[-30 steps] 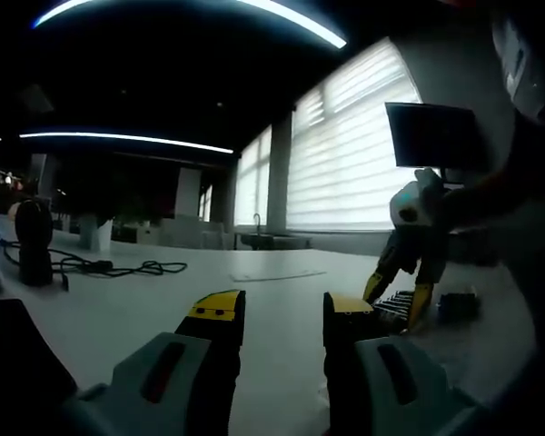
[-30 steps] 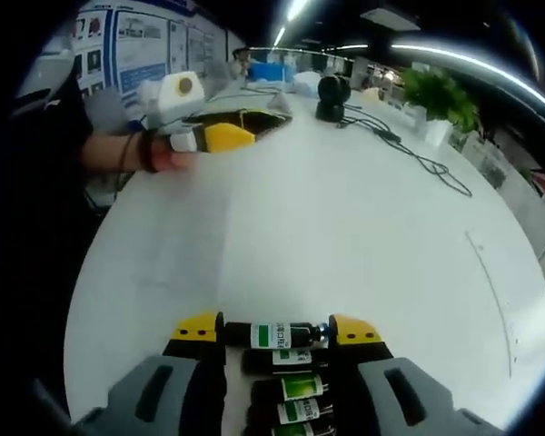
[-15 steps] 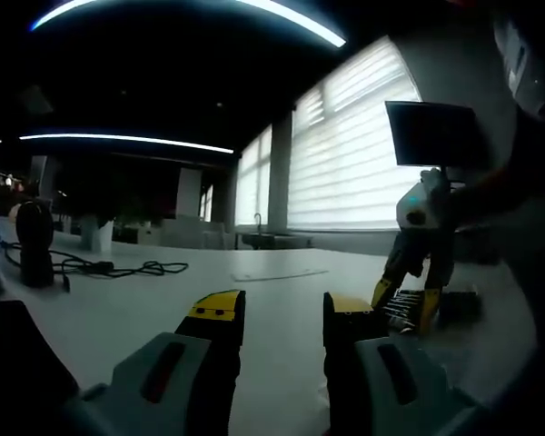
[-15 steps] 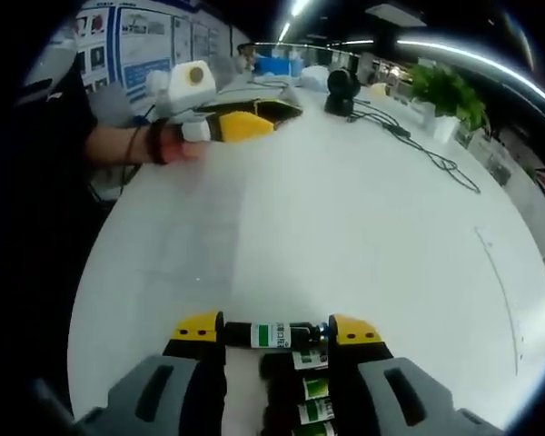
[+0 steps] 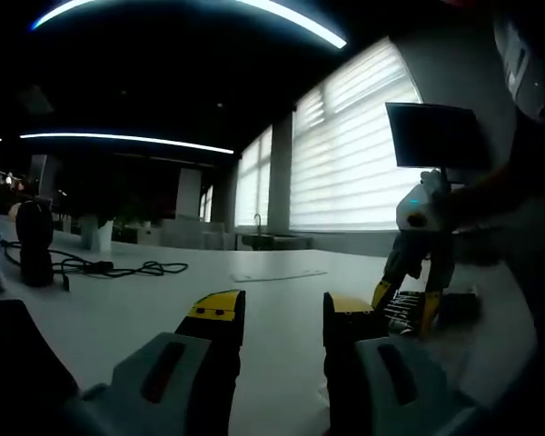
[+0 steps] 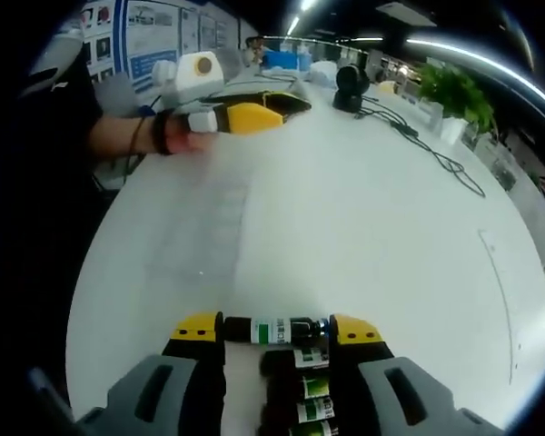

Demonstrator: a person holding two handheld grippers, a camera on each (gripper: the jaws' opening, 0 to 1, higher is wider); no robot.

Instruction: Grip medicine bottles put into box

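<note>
Green-labelled medicine bottle [image 6: 277, 331] sits clamped crosswise between the right gripper [image 6: 275, 331] jaws, above the near row of bottles [image 6: 302, 392]. Left gripper [image 5: 279, 313] hovers part-open, empty, over the white table [image 6: 345, 200]. Next: carrying to a box.

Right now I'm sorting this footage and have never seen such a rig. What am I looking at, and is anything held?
A person holds a two-jaw tool in each hand, each carrying its own camera.

The right gripper view looks down its yellow-tipped jaws: the right gripper is shut on a dark medicine bottle, with more bottles lying below on the white table. The left gripper rests farther off.

In the left gripper view, the left gripper is open, holding nothing. A black cable lies on the table.
</note>
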